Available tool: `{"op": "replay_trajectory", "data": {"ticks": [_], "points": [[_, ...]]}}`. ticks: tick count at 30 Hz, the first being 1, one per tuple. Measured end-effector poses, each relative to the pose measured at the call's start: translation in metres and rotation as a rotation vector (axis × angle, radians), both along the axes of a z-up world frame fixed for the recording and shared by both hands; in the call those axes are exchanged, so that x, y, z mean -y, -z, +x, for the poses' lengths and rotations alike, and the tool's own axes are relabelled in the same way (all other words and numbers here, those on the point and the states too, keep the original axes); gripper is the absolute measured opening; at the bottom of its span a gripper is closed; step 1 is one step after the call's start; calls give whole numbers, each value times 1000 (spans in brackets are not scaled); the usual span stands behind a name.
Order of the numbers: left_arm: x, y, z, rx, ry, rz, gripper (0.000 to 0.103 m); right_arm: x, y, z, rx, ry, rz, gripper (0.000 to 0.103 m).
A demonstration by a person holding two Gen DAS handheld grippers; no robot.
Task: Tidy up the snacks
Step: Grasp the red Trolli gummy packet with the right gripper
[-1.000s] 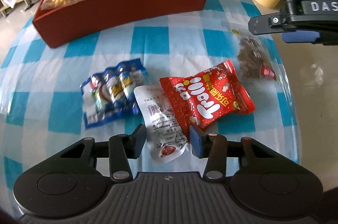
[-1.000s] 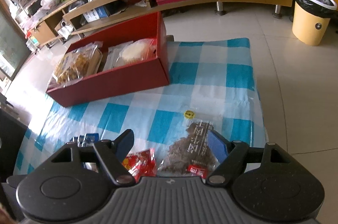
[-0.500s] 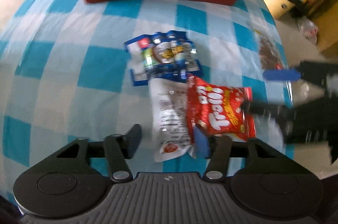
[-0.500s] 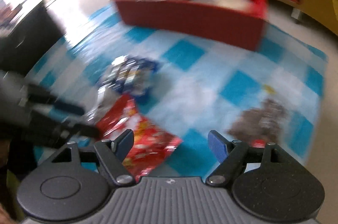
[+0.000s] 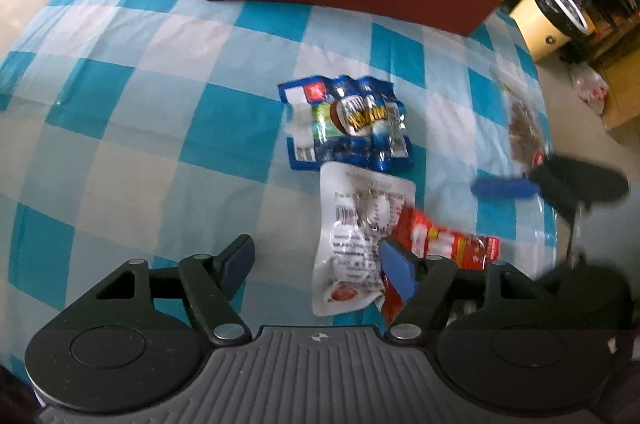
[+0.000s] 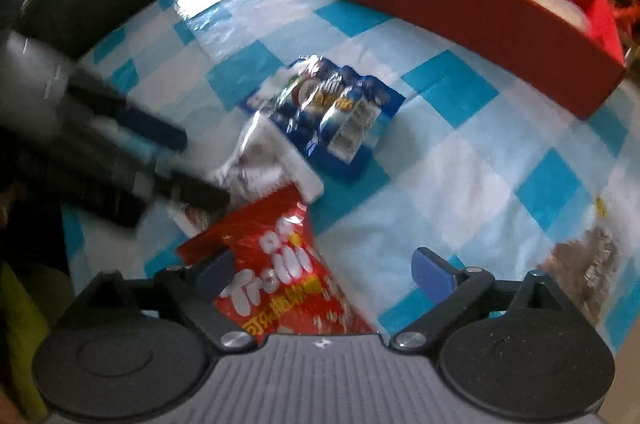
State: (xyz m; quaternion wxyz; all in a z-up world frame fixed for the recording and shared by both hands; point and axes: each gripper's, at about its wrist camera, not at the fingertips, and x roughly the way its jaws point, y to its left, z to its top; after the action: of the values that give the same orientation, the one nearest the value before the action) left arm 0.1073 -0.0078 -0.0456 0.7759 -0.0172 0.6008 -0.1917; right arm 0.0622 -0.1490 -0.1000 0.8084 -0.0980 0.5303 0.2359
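Red Trolli packet (image 6: 276, 276): lay flat on worktop, long axis running forward between right gripper's (image 6: 324, 274) empty, widening jaws; left gripper (image 5: 316, 262), jaws likewise opening unladen, straddled the white packet (image 5: 356, 236) beside it.

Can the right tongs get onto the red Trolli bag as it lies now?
Probably yes. The right tongs are opening right over the red Trolli bag, nothing lies on it, though the left tongs crowd its far edge.

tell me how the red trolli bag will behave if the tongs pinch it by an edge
The red Trolli bag is a thin crinkled film pouch, so it will probably sag and fold rather than stay flat. Its glossy surface may slip between smooth pads. It overlaps the white pouch, so lifting or dragging it could shift that one too.
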Motion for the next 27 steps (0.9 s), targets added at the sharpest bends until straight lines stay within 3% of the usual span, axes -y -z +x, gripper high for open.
{"op": "replay_trajectory", "data": {"ticks": [5, 8, 13, 15, 17, 20, 25, 27], "points": [[8, -3, -3, 11, 19, -3, 79, -11, 6, -19, 28, -23, -31, 103], [15, -3, -7, 29, 39, 30, 79, -21, 9, -21, 68, -26, -87, 103], [19, 1, -7, 20, 29, 43, 82, -18, 9, -23, 74, -45, -91, 103], [21, 4, -5, 8, 23, 43, 84, -16, 7, -25, 59, -30, -83, 95], [27, 4, -5, 21, 29, 55, 85, -14, 3, -32, 61, -26, -83, 82], [36, 5, -8, 39, 59, 82, 86, 1, -2, -35, 37, 55, -31, 69], [56, 9, -19, 97, 135, 162, 86, 24, -8, -32, -11, 118, 41, 70], [60, 9, -23, 116, 163, 183, 80, 24, -10, -32, -29, 89, 54, 78]]}}
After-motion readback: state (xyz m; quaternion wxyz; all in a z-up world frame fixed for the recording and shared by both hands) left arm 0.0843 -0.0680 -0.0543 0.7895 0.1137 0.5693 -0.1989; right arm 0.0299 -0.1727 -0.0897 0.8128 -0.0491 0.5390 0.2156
